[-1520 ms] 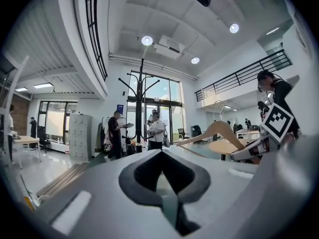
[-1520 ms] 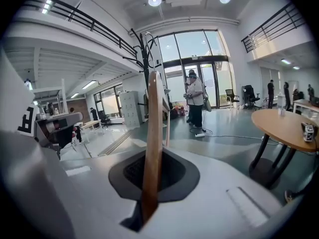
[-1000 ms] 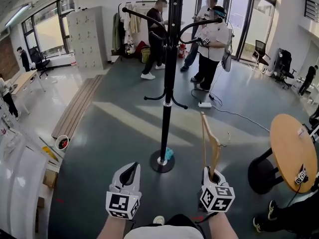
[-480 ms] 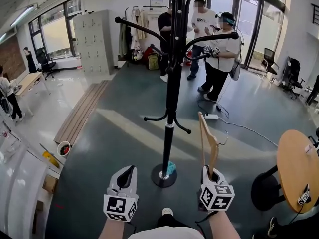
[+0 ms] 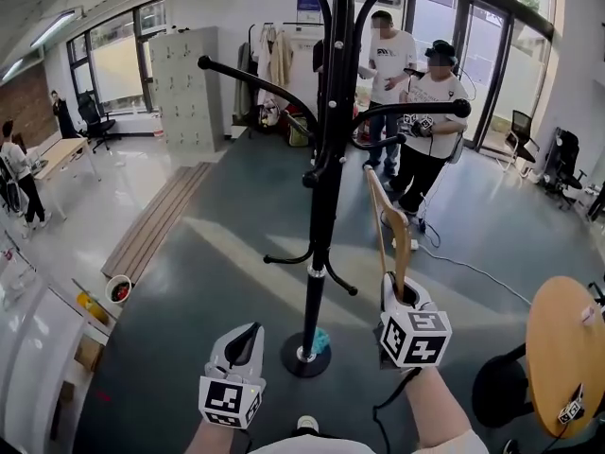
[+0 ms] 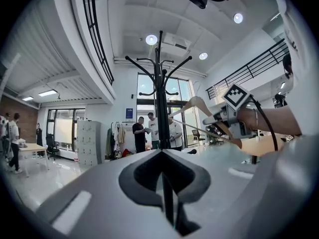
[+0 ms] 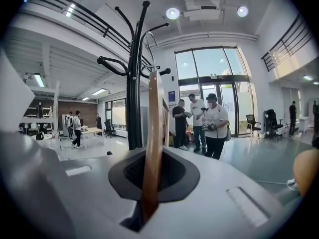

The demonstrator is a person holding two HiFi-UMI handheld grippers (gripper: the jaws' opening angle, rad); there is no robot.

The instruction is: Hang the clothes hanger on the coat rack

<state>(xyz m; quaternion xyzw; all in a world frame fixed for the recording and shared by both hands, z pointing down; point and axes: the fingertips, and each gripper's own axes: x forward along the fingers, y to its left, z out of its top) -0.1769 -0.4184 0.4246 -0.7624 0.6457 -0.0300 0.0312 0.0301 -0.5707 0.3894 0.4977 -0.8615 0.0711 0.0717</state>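
My right gripper [image 5: 404, 297] clamped on wooden clothes hanger [image 5: 383, 218], jaws closed on its lower end; hanger stands upright just right of black coat rack [image 5: 319, 216] pole, not yet on any hook. My left gripper [image 5: 244, 340] lower, near rack base, jaws together, empty

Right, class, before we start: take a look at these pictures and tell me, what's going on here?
A person stands facing a black coat rack with a gripper in each hand. The right gripper has its fingers shut on one end of a wooden clothes hanger, which stands upright just right of the rack's pole. The hanger is not yet hung on any of the rack's arms. The left gripper is shut and empty, held low near the rack's base.
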